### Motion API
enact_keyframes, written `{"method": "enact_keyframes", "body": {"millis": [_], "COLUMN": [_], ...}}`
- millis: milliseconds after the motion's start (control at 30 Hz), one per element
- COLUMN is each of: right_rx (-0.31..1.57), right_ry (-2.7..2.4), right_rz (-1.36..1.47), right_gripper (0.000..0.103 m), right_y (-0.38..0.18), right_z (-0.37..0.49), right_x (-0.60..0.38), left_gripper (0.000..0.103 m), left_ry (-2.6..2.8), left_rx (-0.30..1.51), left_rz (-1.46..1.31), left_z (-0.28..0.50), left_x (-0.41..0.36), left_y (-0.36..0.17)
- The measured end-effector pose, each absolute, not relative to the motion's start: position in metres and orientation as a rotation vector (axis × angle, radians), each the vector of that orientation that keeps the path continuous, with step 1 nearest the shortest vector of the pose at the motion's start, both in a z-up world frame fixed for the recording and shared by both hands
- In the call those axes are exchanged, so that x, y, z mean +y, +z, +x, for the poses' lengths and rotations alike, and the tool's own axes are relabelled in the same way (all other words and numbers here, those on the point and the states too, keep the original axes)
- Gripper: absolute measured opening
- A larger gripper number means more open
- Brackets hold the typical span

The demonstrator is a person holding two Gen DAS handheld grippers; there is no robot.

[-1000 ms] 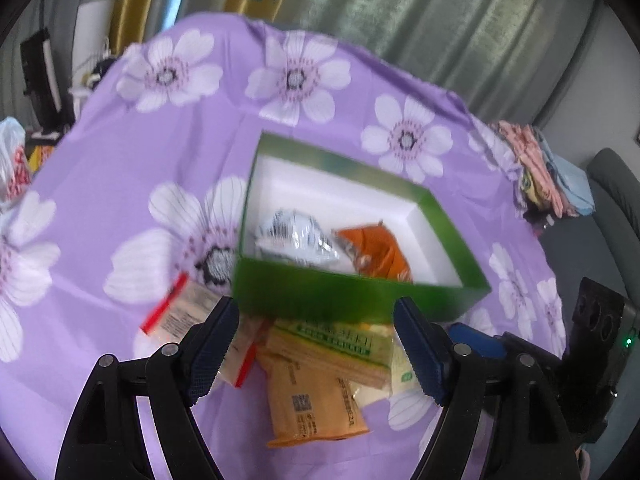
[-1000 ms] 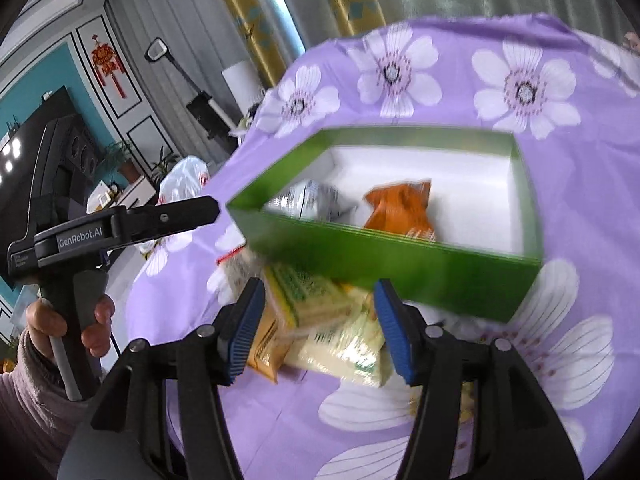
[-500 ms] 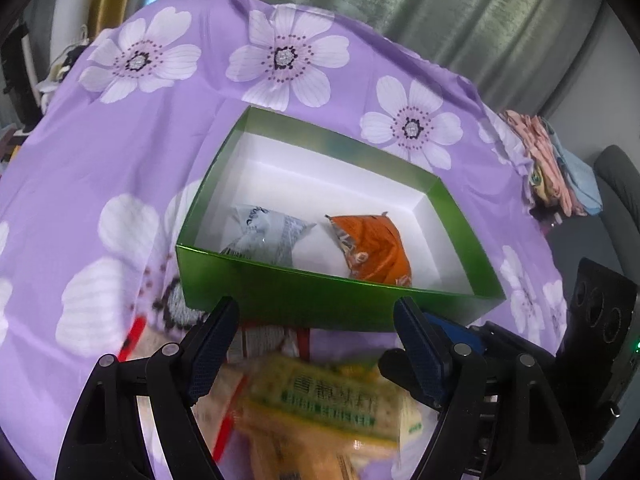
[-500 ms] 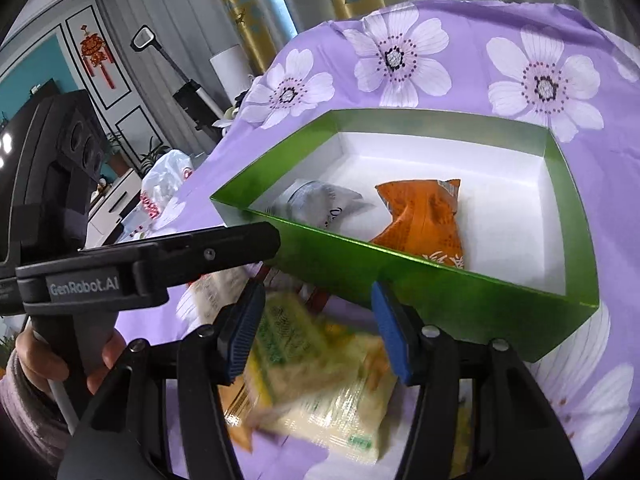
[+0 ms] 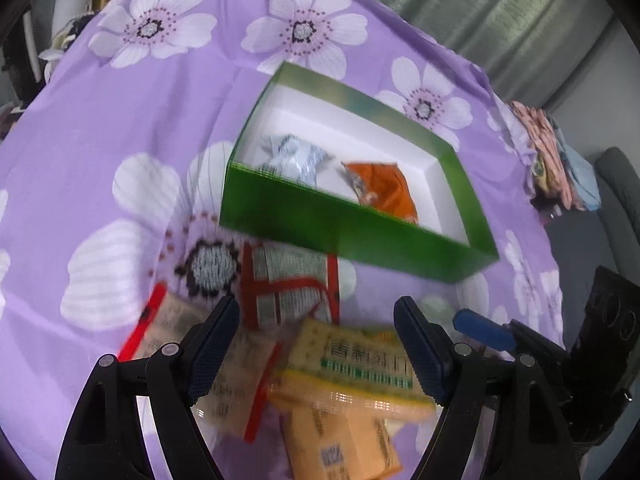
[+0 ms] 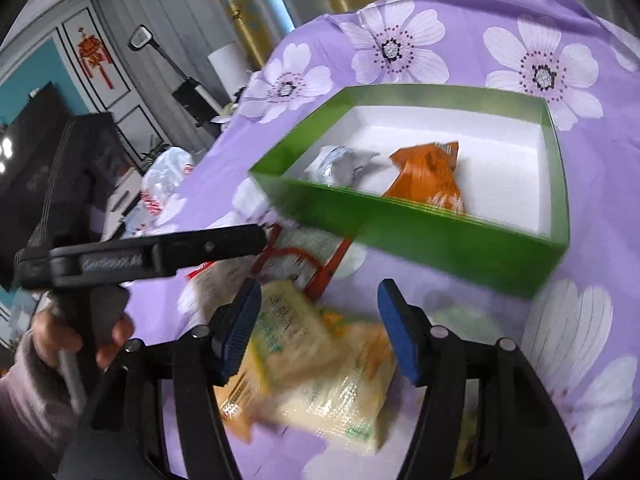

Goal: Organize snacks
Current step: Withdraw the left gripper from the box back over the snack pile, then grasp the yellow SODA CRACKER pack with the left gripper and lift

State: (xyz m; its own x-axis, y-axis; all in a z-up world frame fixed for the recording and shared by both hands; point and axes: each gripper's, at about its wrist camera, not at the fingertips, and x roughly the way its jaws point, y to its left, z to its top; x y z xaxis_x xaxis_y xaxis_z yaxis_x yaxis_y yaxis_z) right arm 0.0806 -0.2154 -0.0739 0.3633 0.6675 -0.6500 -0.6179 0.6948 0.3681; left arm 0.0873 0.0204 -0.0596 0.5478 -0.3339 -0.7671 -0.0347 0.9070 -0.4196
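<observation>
A green box [image 5: 340, 224] with a white inside sits on the purple flowered cloth; it also shows in the right wrist view [image 6: 424, 236]. In it lie a silver packet [image 5: 294, 156] and an orange packet [image 5: 382, 192]. Several loose snack packets lie in front of the box: a yellow-green one [image 5: 360, 364], a red-edged one [image 5: 290, 284], an orange one [image 5: 344, 444]. My left gripper [image 5: 316, 344] is open above this pile. My right gripper [image 6: 318, 330] is open over the yellow packet [image 6: 316, 364]. The left gripper body [image 6: 144, 258] shows in the right wrist view.
The flowered cloth [image 5: 120, 120] covers the table. Folded clothes [image 5: 552, 160] lie at the far right edge. A white plastic bag [image 6: 168, 176] and furniture stand past the table's left edge.
Both grippers have pulled back and lowered toward the loose packets; the box now sits farther off in both views. The jaws stay open.
</observation>
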Motion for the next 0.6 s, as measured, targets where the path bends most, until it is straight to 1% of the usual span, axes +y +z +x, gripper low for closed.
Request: {"method": "enact_keyframes", "body": {"millis": [167,333,600], "right_rx": [0.899,0.929,0.938], "right_ry": [0.857,0.847,0.820], "right_rz": [0.065,0.043,0.013], "right_gripper": [0.066,0.066,0.059], "right_y": [-0.083,-0.094,-0.100], "right_z": [0.052,0.045,0.054], "right_x": [-0.217,-0.210,-0.200], "left_gripper": [0.079,0.079,0.079], "left_ry": [-0.204,-0.229,-0.253], "left_rx": [1.027,1.057,1.072], "left_rz": [-0.361,-0.355,-0.399], "left_z": [0.078,0.074,0.077], "left_x": [0.013,0.007,0.004], "left_y": [-0.070,-0.079,-0.086]}}
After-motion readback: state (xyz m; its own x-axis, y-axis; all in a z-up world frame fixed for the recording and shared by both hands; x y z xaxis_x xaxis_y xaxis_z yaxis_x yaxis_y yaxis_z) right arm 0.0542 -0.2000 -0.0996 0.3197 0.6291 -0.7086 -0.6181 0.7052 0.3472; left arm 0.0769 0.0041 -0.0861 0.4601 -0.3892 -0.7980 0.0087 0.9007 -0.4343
